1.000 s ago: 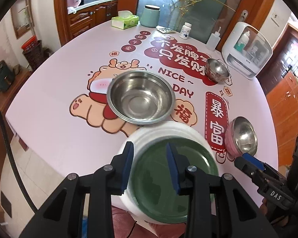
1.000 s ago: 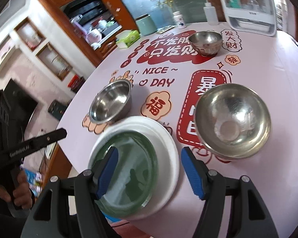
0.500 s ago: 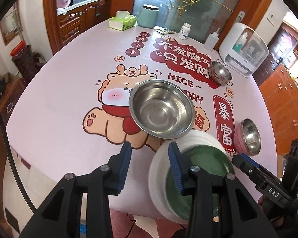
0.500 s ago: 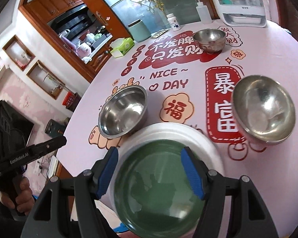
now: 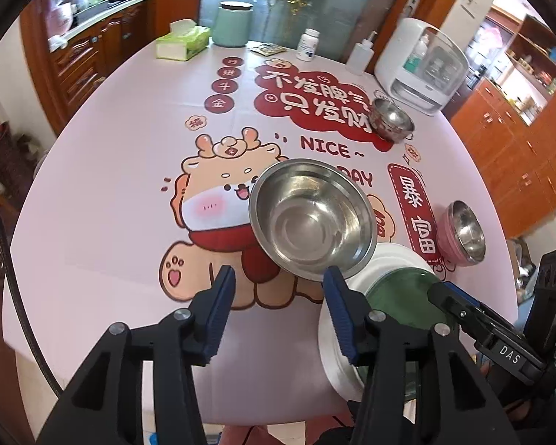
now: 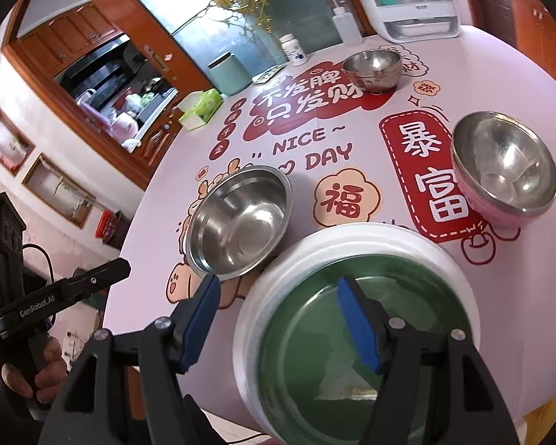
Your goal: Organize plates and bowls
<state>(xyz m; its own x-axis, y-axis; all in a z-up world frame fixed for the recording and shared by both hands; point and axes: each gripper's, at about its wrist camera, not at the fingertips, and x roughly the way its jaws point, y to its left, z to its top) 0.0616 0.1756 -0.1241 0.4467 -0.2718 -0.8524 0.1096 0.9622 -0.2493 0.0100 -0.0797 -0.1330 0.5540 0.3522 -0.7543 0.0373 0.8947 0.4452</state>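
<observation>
Steel bowl point(image 5: 313, 218) beside green plate point(image 6: 367, 333); left gripper point(image 5: 278, 311) jaws opening, empty.

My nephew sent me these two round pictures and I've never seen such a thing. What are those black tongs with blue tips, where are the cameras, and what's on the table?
No robot here: a person holds a handheld two-finger gripper in each hand, each with a wide-angle camera looking along its fingers. One picture is from the left gripper, whose jaws are opening with nothing between them. The other is from the right gripper, open and holding nothing. On the pink tablecloth sit a large steel bowl, a pink-sided bowl, a small steel bowl, and a green plate on a white plate.
</observation>
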